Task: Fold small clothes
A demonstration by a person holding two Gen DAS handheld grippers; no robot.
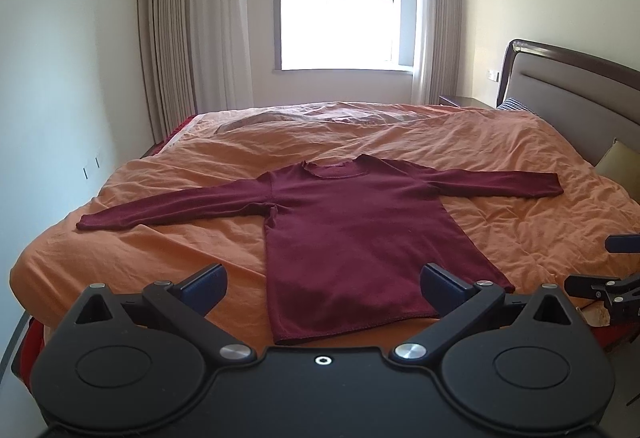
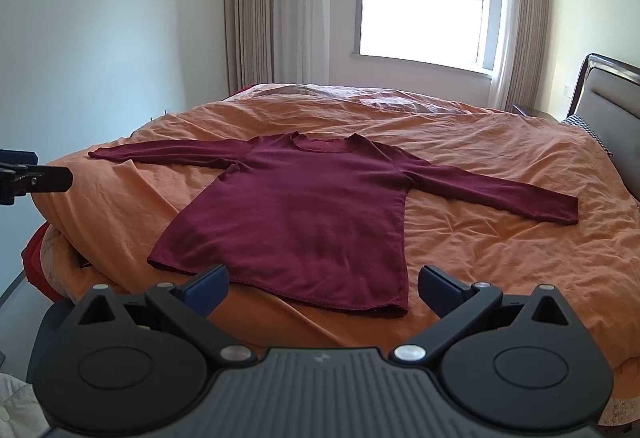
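Plainly, from the left wrist view, the left gripper [image 1: 322, 288] stands wide, both blue pads apart and holding nothing. The sweater [image 1: 352, 238] lies flat on the bed [image 1: 180, 262] straight ahead of it, the hem nearest the tongs, the collar farthest, and the sleeves spread out to either side. The hem's left corner sits just ahead between the fingers; the left sleeve runs off well to the left and ahead. Part of the right gripper [image 1: 600, 278] shows at the right edge.

From the right wrist view, the right gripper [image 2: 322, 288] is likewise wide and empty. The sweater [image 2: 304, 206] lies ahead and slightly left, its hem's right corner just ahead between the fingers, its right sleeve stretching to the right and ahead. The left gripper [image 2: 36, 178] pokes in at the far left.

The knit looks soft, light and limp, likely to sag and drape when lifted, and not slippery on the rumpled cover. My judgement: take it by a cuff or shoulder seam, pinching only the sweater's own layers so the cover beneath is not caught.
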